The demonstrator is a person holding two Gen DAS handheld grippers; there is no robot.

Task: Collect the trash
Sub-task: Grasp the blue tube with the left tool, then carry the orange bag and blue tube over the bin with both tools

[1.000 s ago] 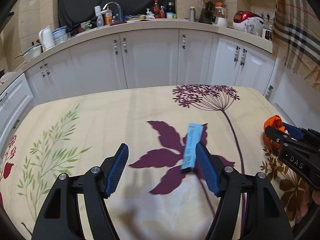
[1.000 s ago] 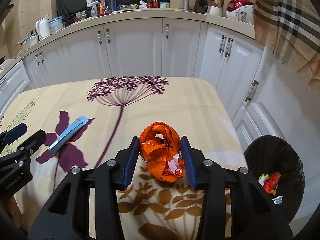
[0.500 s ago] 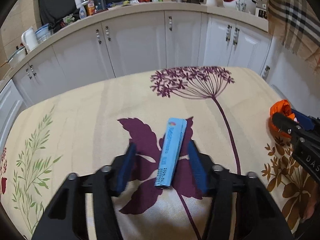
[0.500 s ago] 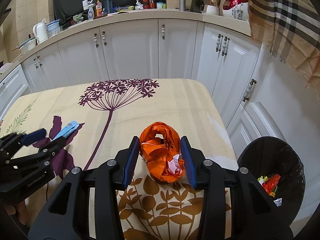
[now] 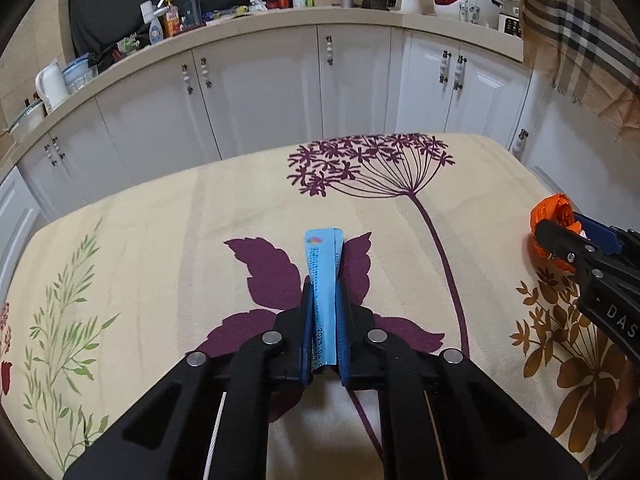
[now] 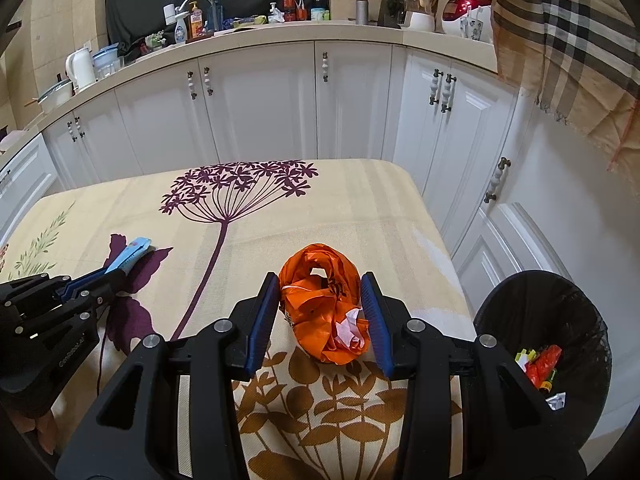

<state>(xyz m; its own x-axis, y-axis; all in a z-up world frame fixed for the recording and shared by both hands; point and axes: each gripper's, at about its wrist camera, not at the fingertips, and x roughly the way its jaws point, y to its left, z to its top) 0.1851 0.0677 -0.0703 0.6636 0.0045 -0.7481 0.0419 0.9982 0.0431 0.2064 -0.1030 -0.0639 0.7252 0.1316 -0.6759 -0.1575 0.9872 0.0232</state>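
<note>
A long blue wrapper [image 5: 322, 268] lies on the flowered tablecloth [image 5: 160, 240]. My left gripper [image 5: 323, 292] is shut on its near half; it also shows in the right wrist view [image 6: 130, 256]. A crumpled orange plastic bag [image 6: 324, 300] with white paper in it sits near the table's right edge. My right gripper [image 6: 320, 284] has its blue pads on both sides of the bag, touching or nearly touching it, the jaws still wide. The bag [image 5: 550, 216] and right gripper [image 5: 560, 236] also show in the left wrist view.
A black bin [image 6: 544, 344] with trash inside stands on the floor right of the table. White cabinets [image 6: 280, 100] and a cluttered counter run behind. A plaid cloth [image 6: 568, 32] hangs at upper right.
My left gripper moved around the blue wrapper and closed on it. My right gripper stayed around the orange bag.
</note>
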